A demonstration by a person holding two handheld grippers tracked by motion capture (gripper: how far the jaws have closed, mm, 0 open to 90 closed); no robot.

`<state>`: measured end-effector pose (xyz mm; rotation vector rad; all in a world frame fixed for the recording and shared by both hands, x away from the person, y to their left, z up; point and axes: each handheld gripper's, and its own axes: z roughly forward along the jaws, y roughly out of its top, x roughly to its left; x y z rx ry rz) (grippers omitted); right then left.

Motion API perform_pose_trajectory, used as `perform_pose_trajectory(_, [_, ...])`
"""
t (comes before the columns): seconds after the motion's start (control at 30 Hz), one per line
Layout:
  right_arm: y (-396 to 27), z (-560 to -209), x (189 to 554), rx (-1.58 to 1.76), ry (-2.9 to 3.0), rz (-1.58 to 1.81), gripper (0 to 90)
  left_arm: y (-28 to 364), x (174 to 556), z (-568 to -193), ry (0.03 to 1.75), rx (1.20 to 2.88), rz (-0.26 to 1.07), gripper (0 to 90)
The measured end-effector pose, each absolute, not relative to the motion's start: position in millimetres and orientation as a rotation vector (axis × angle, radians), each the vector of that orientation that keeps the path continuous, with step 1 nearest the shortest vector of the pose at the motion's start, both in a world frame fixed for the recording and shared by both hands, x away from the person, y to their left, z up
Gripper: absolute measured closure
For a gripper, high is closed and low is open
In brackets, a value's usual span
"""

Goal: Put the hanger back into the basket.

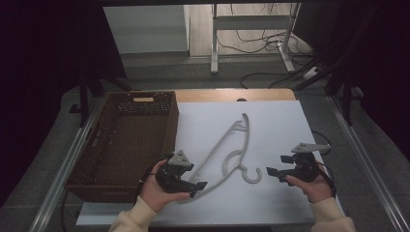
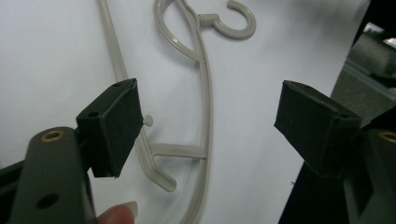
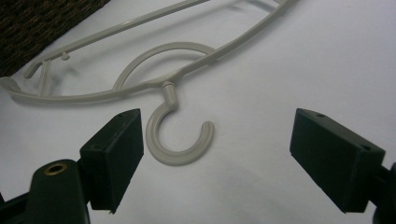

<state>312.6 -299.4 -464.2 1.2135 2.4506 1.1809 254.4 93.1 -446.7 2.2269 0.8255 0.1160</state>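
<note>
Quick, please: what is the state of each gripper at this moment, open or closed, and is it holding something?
Left gripper: open, holding nothing; jaws wide over one end of the pale grey plastic clothes hanger.
Right gripper: open, holding nothing; the hanger's hook lies ahead of its jaws.

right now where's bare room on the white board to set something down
Free: the far right stretch of the white board, beyond the right gripper, and its near edge between the two hands. Crowded: the middle, where the grey plastic hanger lies, beside the wicker basket and left gripper.

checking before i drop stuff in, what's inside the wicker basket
The brown wicker basket looks empty: its woven floor and far wall show bare in the high view. The strip just behind its near wall is hidden by that wall and the left claw.
</note>
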Motion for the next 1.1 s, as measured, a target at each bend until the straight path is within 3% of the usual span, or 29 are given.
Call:
perform_pose_trajectory(0.5, [-298.6, -464.6, 312.7, 1.219, 2.453, 1.181, 17.2, 57.4, 261.6, -456.1, 0.783, 2.268, 0.049, 23.7])
perform_pose_trajectory(1.1, [-298.3, -466.6, 313.4, 1.219, 2.46, 1.165, 17.3, 30.0, 288.4, -484.5, 0.826, 2.319, -0.032, 30.3])
